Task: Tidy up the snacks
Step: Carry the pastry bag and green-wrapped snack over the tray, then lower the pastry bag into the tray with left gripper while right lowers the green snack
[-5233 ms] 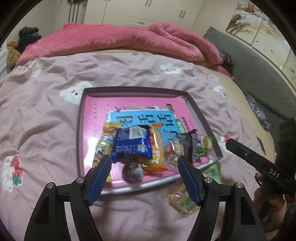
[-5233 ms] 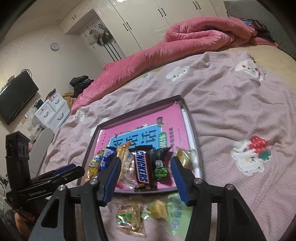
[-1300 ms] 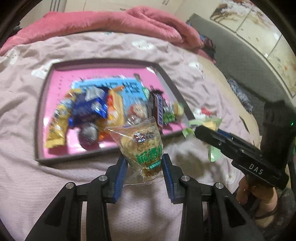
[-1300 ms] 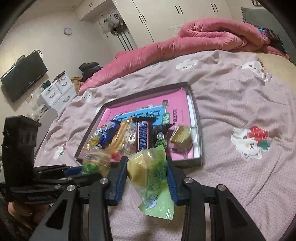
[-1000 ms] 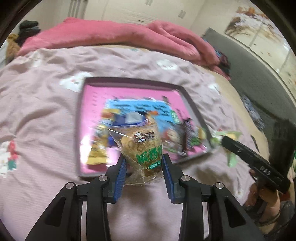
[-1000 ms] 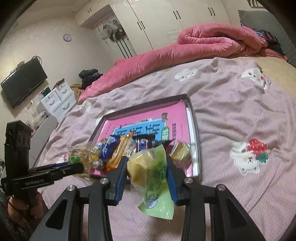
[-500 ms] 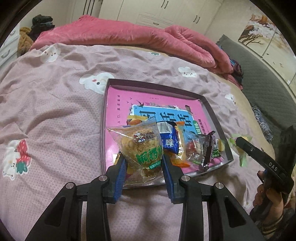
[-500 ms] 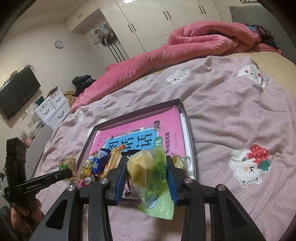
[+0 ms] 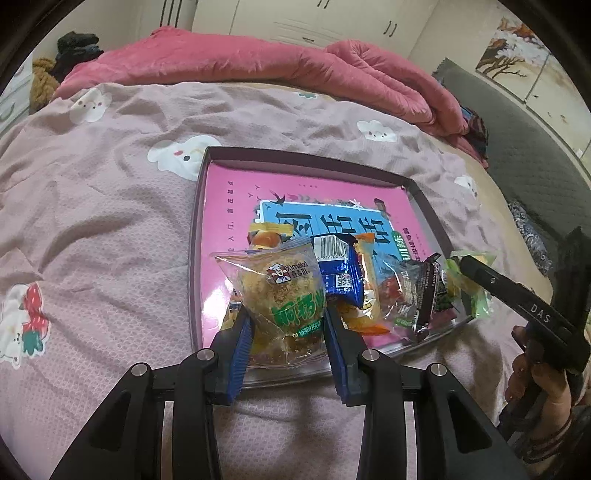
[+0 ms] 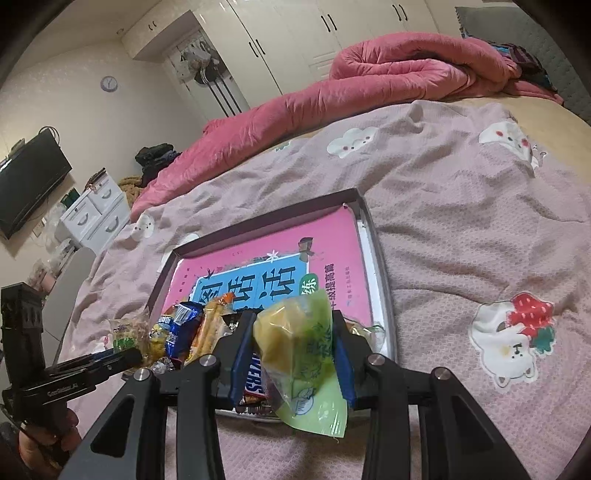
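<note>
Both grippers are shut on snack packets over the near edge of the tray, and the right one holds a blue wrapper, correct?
Not quite: the right gripper is shut on a green-and-yellow plastic packet, as the right wrist view shows. The left gripper holds a clear packet with a green label over the dark-rimmed tray.

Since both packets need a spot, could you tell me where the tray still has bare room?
The far half of the dark-rimmed pink tray is bare, up to its far rim, plus a strip along its left wall. The near edge is crowded with the blue wrapper and neighbouring snacks.

Bedroom: bed (image 10: pixel 461 206), wardrobes (image 10: pixel 332 29), probably home.
</note>
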